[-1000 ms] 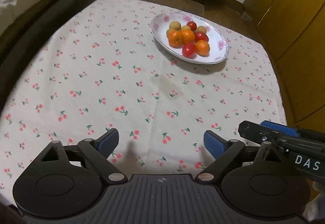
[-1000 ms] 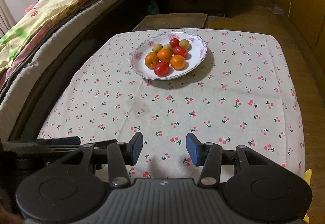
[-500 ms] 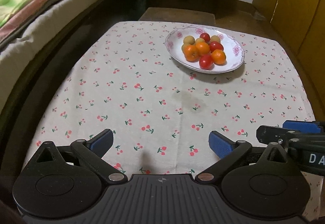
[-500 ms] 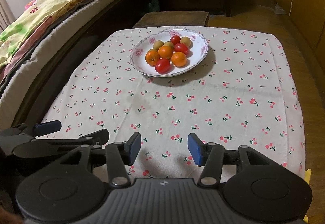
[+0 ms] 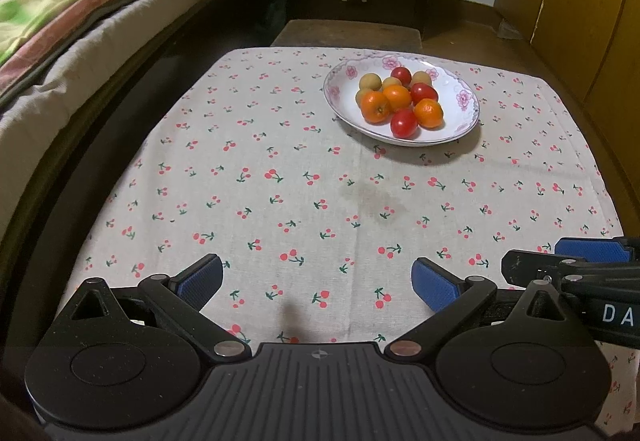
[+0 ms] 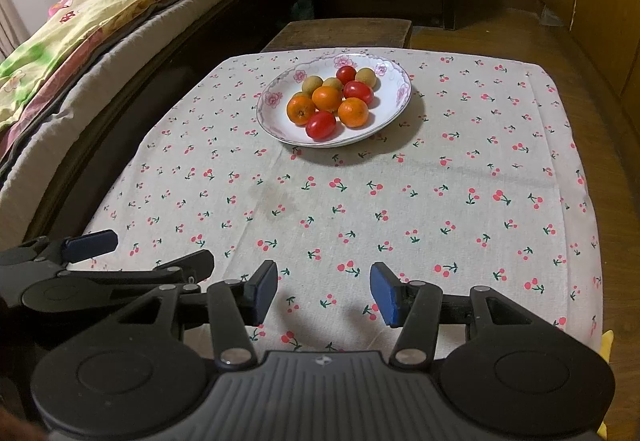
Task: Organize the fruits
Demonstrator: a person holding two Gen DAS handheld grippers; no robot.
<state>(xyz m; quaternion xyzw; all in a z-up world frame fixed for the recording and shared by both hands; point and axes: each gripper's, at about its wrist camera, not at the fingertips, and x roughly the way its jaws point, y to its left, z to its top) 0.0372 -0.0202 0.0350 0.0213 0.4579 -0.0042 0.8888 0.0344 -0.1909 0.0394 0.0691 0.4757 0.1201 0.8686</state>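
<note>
I see my left gripper [image 5: 316, 283] wide open and empty, my right gripper [image 6: 324, 293] partly open and empty, both well apart from the fruit plate [image 6: 394, 103].

Left gripper [image 5: 316, 283] hangs over the tabletop [image 5: 280, 201], jaws wide and just opened further, nothing between them. Plate [image 5: 460, 121] of fruits [image 5: 400, 101] sits well beyond. Right gripper [image 5: 568, 261] beside it.
</note>
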